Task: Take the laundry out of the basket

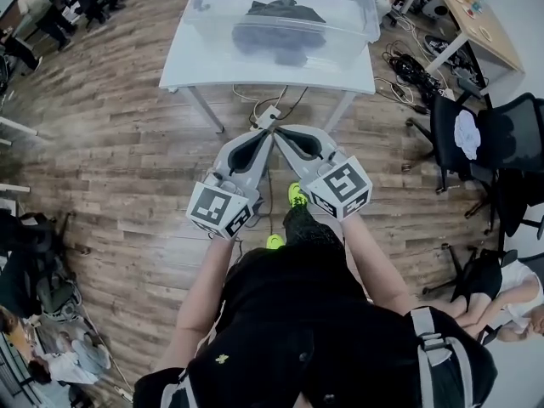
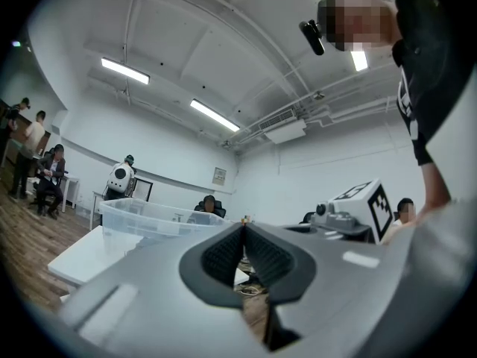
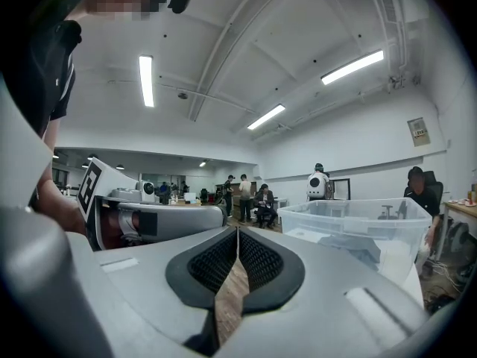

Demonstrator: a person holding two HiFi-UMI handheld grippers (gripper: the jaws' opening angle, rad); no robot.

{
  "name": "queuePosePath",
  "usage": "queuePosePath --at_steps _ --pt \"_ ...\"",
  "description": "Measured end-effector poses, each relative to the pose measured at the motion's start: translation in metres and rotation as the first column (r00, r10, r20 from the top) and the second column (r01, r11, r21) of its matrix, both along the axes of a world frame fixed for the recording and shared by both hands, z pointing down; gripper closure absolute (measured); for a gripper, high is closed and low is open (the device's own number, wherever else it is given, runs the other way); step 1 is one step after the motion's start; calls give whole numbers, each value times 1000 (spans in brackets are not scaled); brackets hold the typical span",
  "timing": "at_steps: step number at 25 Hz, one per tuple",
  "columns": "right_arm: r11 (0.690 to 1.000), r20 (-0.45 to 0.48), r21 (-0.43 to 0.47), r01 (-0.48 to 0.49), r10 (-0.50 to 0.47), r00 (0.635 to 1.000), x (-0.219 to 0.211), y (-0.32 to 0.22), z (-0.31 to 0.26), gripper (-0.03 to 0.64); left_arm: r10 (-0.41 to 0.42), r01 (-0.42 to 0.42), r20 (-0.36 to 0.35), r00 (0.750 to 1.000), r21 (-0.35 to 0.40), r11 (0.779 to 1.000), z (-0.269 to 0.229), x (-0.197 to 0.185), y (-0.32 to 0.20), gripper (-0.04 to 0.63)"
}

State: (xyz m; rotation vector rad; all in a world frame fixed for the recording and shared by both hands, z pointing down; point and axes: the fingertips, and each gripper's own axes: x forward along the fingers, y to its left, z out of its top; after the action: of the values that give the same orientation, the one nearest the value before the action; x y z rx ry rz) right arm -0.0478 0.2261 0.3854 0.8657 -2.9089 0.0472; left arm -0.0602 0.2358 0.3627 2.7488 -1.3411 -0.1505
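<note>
A clear plastic basket [image 1: 357, 19] stands on a white table [image 1: 187, 62] ahead of me, with dark laundry [image 1: 280, 15] lying inside it. My left gripper [image 1: 267, 133] and right gripper [image 1: 279, 131] are held side by side over the wooden floor, short of the table, tips almost touching. Both are shut with nothing between the jaws. The basket [image 2: 149, 218] shows to the left of the left gripper [image 2: 242, 226] in the left gripper view. In the right gripper view the basket [image 3: 358, 230] stands to the right of the right gripper [image 3: 238, 231], with the laundry [image 3: 365, 246] dim through its wall.
A power strip and cables [image 1: 268, 113] lie on the floor under the table's front edge. Black office chairs [image 1: 476, 143] stand at the right, and a wooden desk [image 1: 476, 15] at the far right. People sit and stand around the room's edges.
</note>
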Motion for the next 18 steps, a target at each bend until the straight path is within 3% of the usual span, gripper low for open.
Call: queuePosePath --at_steps 9,18 --pt "998 20 -26 63 -62 998 15 -71 6 607 12 -11 18 1000 -26 1000 5 17 -72 588" --pt "990 16 -20 142 -142 990 29 -141 9 607 -43 44 18 999 -45 998 9 31 -142 588"
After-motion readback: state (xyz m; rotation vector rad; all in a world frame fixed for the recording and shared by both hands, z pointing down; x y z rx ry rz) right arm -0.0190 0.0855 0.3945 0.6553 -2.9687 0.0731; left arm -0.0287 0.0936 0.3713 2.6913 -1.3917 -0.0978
